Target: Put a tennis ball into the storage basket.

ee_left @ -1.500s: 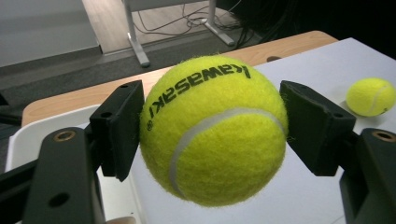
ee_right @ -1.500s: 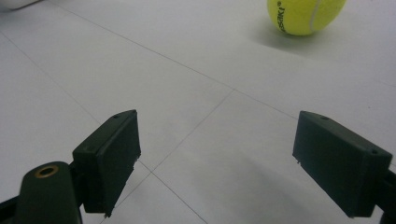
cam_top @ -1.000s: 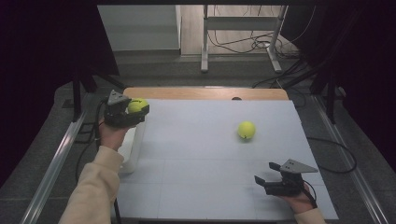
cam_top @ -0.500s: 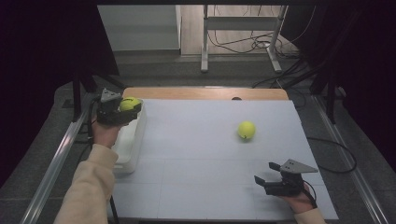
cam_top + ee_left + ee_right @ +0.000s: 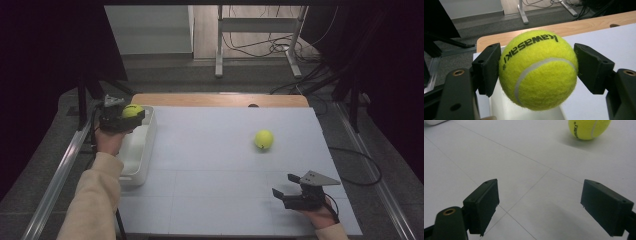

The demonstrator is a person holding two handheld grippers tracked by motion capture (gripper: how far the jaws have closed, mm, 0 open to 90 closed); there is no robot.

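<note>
In the high view the white desk (image 5: 215, 165) is evenly and softly lit from above, while the surroundings at left, right and top corners fall into near black. The picture is slightly soft and grainy, with no strong glare. The tennis ball on the desk (image 5: 263, 139) casts only a faint, short shadow beneath it. In the left gripper view the held ball (image 5: 537, 70) is sharp, its felt and lettering crisp, and brightly lit from above, shaded on its underside; the floor behind is a little soft. In the right gripper view the near black fingers (image 5: 482, 206) are blurred and a diffuse shadow lies on the desk between them; the far ball is in fair focus.
</note>
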